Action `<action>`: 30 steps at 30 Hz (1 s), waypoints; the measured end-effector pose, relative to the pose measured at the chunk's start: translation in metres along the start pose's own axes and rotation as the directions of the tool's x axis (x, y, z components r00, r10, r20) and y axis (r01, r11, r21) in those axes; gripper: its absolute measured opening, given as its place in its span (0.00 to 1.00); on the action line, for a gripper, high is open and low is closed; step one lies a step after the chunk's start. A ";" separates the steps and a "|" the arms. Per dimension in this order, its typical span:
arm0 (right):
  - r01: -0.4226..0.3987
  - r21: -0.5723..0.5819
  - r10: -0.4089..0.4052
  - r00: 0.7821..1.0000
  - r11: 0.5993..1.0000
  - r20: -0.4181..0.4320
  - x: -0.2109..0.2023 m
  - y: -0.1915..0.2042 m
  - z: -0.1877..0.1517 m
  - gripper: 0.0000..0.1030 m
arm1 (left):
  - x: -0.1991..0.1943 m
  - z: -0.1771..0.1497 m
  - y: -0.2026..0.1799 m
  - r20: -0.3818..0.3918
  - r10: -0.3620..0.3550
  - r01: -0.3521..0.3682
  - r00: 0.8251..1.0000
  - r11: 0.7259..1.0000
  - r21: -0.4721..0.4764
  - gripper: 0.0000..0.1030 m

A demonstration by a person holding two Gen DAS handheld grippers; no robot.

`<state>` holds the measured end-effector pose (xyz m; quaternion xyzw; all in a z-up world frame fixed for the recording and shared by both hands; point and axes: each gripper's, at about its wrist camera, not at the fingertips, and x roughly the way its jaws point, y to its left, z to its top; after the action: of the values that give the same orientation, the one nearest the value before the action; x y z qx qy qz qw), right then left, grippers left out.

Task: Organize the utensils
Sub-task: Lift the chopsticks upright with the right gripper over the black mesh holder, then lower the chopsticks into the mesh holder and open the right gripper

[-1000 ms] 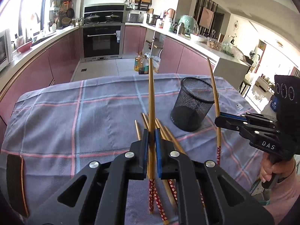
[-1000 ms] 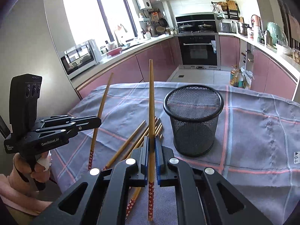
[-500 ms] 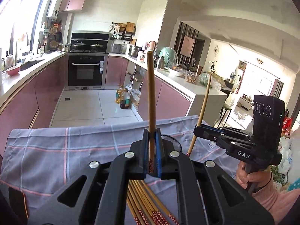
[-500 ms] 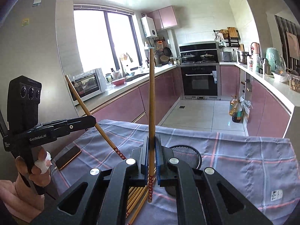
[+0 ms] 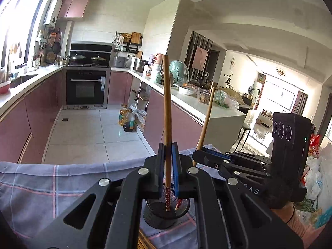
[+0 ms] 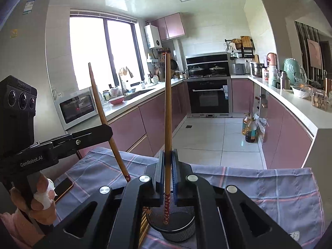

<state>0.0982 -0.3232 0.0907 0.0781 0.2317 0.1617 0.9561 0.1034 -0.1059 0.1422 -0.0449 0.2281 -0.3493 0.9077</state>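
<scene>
A black wire-mesh cylindrical holder (image 5: 166,213) stands on the blue-grey plaid tablecloth (image 5: 51,188), directly beneath both tools. The left gripper (image 5: 168,166) has its blue-padded jaws pressed onto a long brown wooden chopstick with a red flower-patterned end (image 5: 167,124), held upright, its patterned end hanging inside the holder's mouth. In the right wrist view, the right gripper (image 6: 168,172) pinches a second wooden chopstick of the same kind (image 6: 168,124) the same way, upright, its red end down inside the holder, which appears there at (image 6: 176,226). The two red ends hang side by side in the holder; whether either touches the bottom cannot be told. More wooden chopsticks (image 6: 143,226) lie flat on the cloth just beside the holder. A dark smartphone with an orange rim (image 6: 63,187) lies near the cloth's left edge, beside the hand (image 6: 35,203) gripping the left tool.
</scene>
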 end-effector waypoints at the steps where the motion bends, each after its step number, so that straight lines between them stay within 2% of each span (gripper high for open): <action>1: 0.003 0.004 -0.003 1.000 1.000 -0.014 0.003 -0.001 -0.004 0.05 | 0.011 -0.006 0.000 -0.020 0.001 -0.001 1.000 1.000 -0.001 0.07; 7: 0.011 0.007 -0.010 0.992 1.000 -0.128 0.027 -0.008 -0.025 0.05 | 0.060 -0.043 0.007 -0.187 -0.001 0.001 0.982 1.000 0.001 0.08; 12: 0.019 0.017 -0.015 0.973 1.000 -0.231 0.048 -0.009 -0.039 0.05 | 0.092 -0.065 0.020 -0.265 0.017 -0.015 0.964 1.000 0.011 0.07; 20: 0.045 0.043 -0.033 0.969 0.998 -0.245 0.060 -0.010 -0.036 0.08 | 0.114 -0.068 0.027 -0.290 0.059 -0.052 0.955 0.998 0.032 0.10; 23: 0.061 0.048 -0.047 0.969 0.997 -0.242 0.065 -0.013 -0.033 0.08 | 0.113 -0.067 0.025 -0.280 0.089 -0.077 0.956 0.996 0.054 0.24; 27: 0.062 0.060 -0.047 0.974 0.996 -0.222 0.063 -0.013 -0.033 0.13 | 0.106 -0.066 0.027 -0.258 0.104 -0.096 0.961 0.994 0.041 0.28; 30: 0.066 0.056 -0.054 0.979 0.996 -0.197 0.055 -0.010 -0.034 0.21 | 0.090 -0.066 0.028 -0.218 0.123 -0.116 0.968 0.992 0.043 0.31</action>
<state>0.1314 -0.3109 0.0359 0.0846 0.3318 0.1325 0.9301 0.1498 -0.1389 0.0422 0.0217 0.3242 -0.3001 0.8968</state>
